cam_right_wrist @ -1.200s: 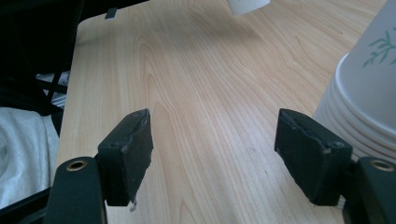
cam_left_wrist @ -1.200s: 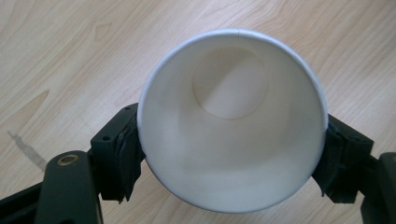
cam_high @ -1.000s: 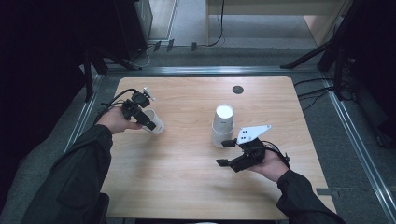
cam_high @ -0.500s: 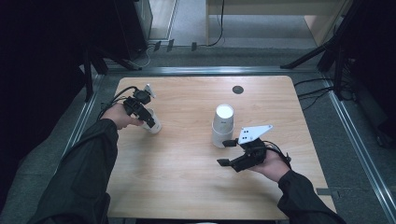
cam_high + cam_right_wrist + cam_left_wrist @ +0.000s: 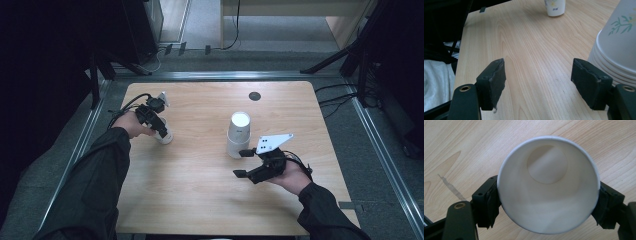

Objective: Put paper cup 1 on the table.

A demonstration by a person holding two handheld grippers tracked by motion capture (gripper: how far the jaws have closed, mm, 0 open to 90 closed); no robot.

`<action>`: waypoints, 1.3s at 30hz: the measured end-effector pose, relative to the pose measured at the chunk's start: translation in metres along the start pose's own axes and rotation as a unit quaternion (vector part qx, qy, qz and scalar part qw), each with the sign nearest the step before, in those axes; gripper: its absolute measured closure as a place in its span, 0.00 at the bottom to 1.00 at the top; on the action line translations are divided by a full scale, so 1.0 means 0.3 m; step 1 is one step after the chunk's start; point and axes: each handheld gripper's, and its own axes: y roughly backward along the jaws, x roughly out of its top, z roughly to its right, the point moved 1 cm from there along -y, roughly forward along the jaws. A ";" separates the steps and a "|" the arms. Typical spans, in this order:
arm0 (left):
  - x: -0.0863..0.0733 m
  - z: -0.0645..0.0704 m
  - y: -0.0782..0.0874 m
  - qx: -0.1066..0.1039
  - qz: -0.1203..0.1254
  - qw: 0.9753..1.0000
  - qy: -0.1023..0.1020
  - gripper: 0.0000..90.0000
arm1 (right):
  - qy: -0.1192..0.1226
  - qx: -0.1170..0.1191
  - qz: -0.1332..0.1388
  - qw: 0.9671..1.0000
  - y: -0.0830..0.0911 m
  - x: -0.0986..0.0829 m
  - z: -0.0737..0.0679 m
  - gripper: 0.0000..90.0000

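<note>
The left claw (image 5: 161, 131) is clenched on a single paper cup (image 5: 548, 183), one jaw pressed to each side of it just under the rim. From its own camera I look straight down into the cup, which is empty and white inside. From above, the cup (image 5: 165, 136) is at the left side of the table (image 5: 200, 200), at or just above the wood; I cannot tell whether its base touches.

The right claw (image 5: 245, 162) is released, jaws wide apart with nothing between them, held low just beside the stack of cups (image 5: 238, 134) near the middle of the table. In the right gripper view the stack (image 5: 616, 50) stands upside down at the right edge, several rims nested at the bottom, close to the right-hand jaw.

What worries me most is the squeeze on the single cup. Thin paper held only near the rim could buckle into an oval, or slip out and roll if the grip slackens while the cup is tilted. If the claw lets go before the base is flat on the wood, the cup could tip over.

On the other side, the open claw sits close enough to the stack that a careless sweep could knock it over. If it goes for the top cup and bites too low, I would expect two or three nested cups to come away together.
</note>
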 end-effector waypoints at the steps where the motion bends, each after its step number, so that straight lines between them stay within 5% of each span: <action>1: 0.001 0.003 0.000 0.001 -0.001 1.000 -0.002 0.24 | -0.001 0.000 0.000 1.000 0.000 0.000 0.000 0.32; 16: 0.037 0.035 -0.005 0.021 -0.020 0.999 -0.018 0.22 | 0.000 0.001 0.003 1.000 0.003 0.002 0.001 0.32; 39: 0.045 0.039 -0.003 0.010 -0.014 1.000 -0.017 0.14 | -0.003 0.000 0.005 1.000 0.006 0.001 0.001 0.32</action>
